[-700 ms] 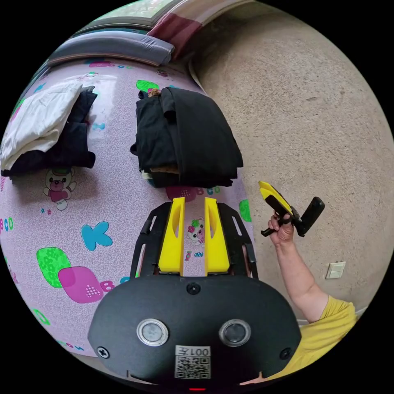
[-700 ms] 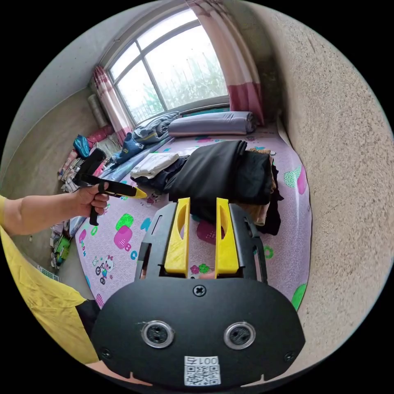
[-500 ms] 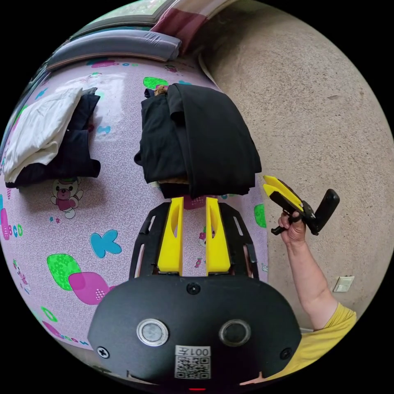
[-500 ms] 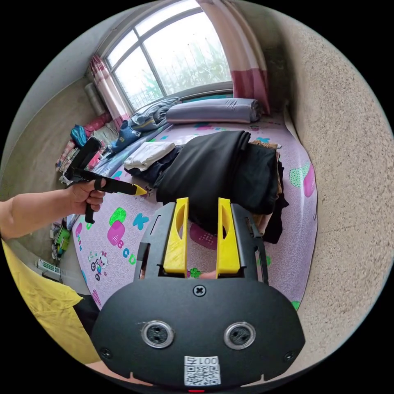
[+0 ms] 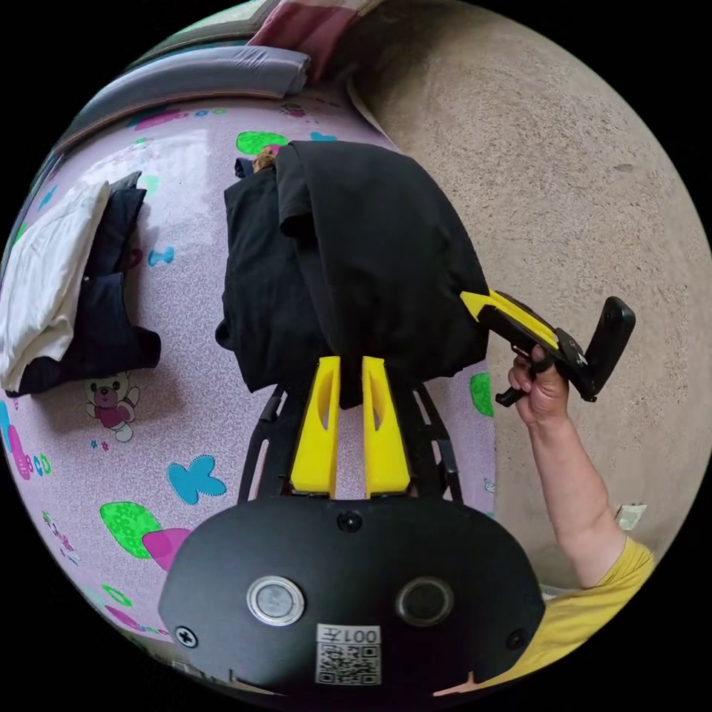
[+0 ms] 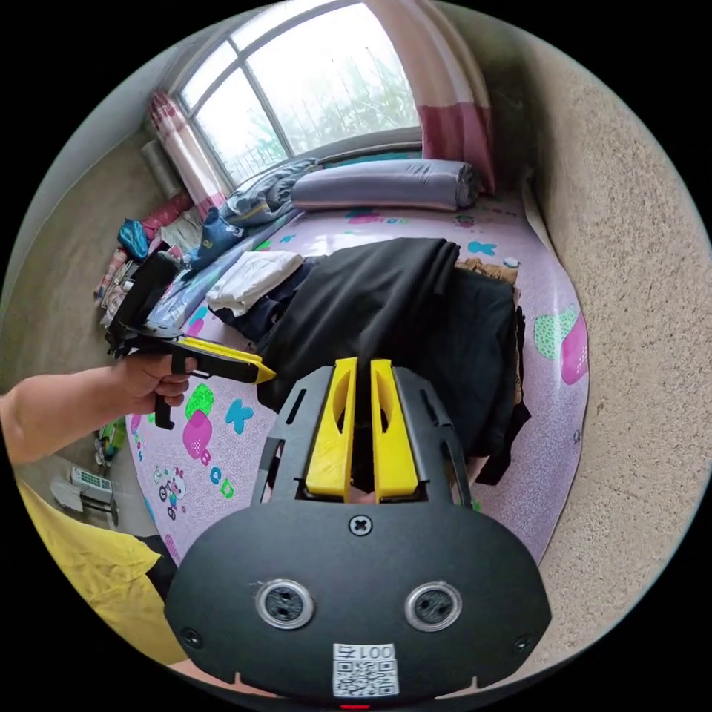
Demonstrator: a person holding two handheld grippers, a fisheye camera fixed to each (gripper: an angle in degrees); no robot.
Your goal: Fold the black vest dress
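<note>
The left hand-held gripper (image 5: 348,363), in its own view, has its yellow jaws drawn near together with a slim gap, their tips at the near hem of the black dress (image 5: 386,252); whether cloth is pinched between them I cannot tell. The dress lies draped over a pile (image 5: 259,289) of dark clothes on the patterned mat (image 5: 185,415), close by the rough wall (image 5: 578,185). The right hand-held gripper (image 5: 469,298) comes in from the side, its tip touching the dress's edge. A second heap, white over navy (image 5: 52,289), lies well apart.

In the right gripper view, the right hand-held gripper (image 6: 361,365) shows its jaws nearly closed, dark fabric in the gap (a bite seems likely, not certain). The left hand-held gripper (image 6: 265,371) points at the dress (image 6: 371,304) from the side. This view adds the window (image 6: 311,89), the bolster (image 6: 386,185) and a brown garment (image 6: 489,271) under the pile.

The risk, as I judge it: a pinch that goes deep could lift the garments beneath along with the dress, and an uneven pull could topple the pile.
</note>
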